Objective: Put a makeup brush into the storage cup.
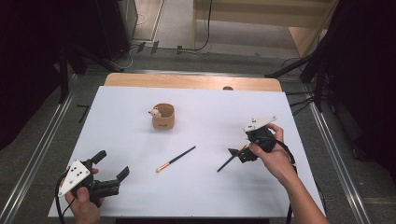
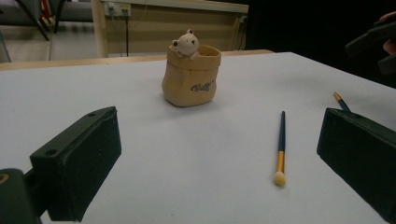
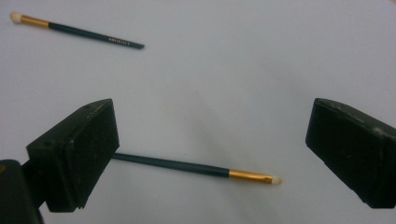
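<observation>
I'm lowering right gripper [image 1: 239,152], jaws spread, over 1 brush [image 3: 196,167] | centring its handle before pinching | left gripper [image 1: 111,169] idling, jaws spread

right tongs [image 1: 239,153] over brush [image 1: 230,159] | second brush [image 1: 175,159] mid-table | left tongs [image 1: 111,169] spread

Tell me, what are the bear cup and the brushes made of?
The bear cup looks like matte tan ceramic, maybe resin: stiff walls shaped like a soft sack. Each brush seems to have a dark painted handle, likely wood or plastic, a shiny gold metal-looking band, and a pale soft tip.
</observation>
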`<state>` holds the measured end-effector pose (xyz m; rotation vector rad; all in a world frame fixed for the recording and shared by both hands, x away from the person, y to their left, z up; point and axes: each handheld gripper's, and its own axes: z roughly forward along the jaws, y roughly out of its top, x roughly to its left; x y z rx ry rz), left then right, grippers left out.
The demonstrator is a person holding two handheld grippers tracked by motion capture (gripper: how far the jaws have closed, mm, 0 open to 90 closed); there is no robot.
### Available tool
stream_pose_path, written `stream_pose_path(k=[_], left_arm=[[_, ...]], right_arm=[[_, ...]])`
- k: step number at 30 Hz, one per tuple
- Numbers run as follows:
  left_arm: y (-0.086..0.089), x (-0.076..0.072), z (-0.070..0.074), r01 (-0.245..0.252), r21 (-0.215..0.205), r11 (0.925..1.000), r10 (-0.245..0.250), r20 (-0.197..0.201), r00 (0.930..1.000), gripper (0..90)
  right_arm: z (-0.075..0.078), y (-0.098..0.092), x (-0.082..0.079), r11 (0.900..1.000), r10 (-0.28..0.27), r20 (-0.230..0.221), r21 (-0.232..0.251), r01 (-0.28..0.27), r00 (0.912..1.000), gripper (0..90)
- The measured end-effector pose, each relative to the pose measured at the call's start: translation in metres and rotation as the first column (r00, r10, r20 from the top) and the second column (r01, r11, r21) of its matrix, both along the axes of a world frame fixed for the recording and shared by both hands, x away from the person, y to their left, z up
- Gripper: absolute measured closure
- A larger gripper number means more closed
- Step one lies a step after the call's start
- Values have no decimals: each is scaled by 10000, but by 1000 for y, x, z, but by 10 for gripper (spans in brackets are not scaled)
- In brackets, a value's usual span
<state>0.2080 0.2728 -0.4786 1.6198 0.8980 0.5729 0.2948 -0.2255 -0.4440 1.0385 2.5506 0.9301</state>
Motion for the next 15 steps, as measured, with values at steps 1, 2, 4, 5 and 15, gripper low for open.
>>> stream_pose_path(k=[1, 2, 4, 5, 15], left_arm=[[0, 0, 0, -7, 3, 10000, 7, 6, 10000, 0], [1, 0, 0, -11, 2, 10000, 11, -6, 10000, 0], [1, 0, 0, -23, -34, 10000, 23, -22, 10000, 0], [1, 0, 0, -24, -37, 10000, 24, -26, 10000, 0], [0, 0, 0, -31, 13, 10000, 31, -4, 10000, 0]], right_arm=[[-2, 0, 1, 9999, 115, -92, -99, -116, 9999, 30], [-4, 1, 2, 9996, 189, -223, -204, -193, 9996, 30], [-8, 2, 4, 9989, 281, -333, -366, -294, 9991, 31], [-8, 2, 4, 9989, 281, -333, -366, -294, 9991, 31], [-21, 13, 12, 9800, 977, -1064, -1630, -1143, 9895, 45]])
